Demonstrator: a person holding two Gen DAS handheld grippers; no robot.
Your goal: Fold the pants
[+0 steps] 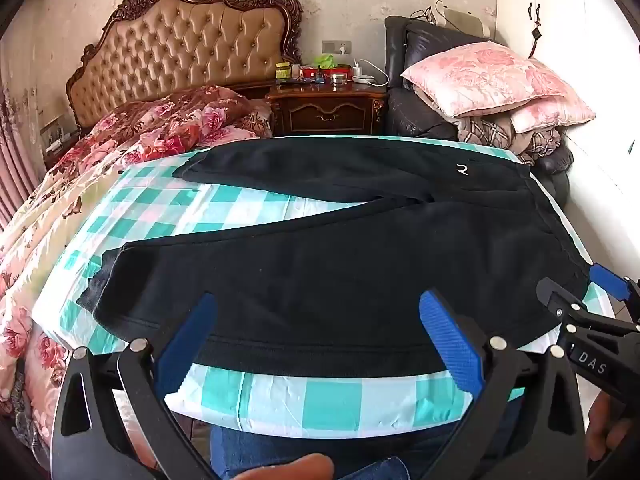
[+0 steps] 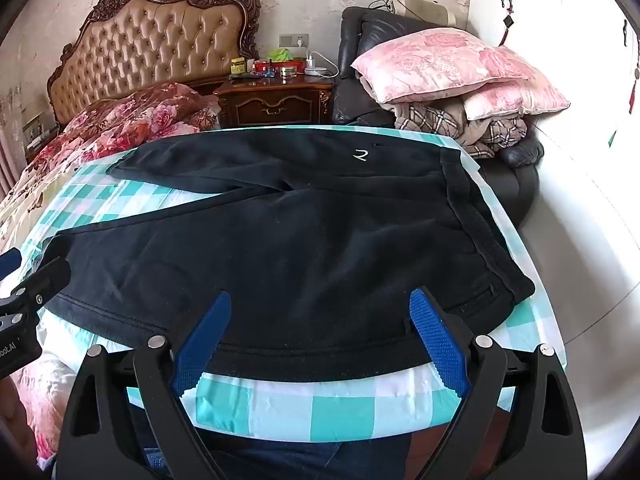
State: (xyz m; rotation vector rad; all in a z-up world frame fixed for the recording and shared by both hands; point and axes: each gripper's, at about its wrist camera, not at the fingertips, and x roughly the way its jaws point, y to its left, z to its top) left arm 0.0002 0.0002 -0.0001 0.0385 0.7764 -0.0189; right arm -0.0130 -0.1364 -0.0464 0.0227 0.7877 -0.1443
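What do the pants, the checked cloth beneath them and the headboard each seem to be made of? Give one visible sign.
Pants: probably fleece or brushed knit; matte black, fuzzy, no shine.
Checked cloth: possibly plastic-coated or thin smooth fabric; faint sheen, sharp small wrinkles.
Headboard: tan leather or imitation, glossy with button tufting, in a dark carved frame, likely wood.

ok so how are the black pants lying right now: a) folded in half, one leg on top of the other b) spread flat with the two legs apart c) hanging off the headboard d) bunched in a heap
b: the black pants lie flat on the checked sheet, legs splayed apart.
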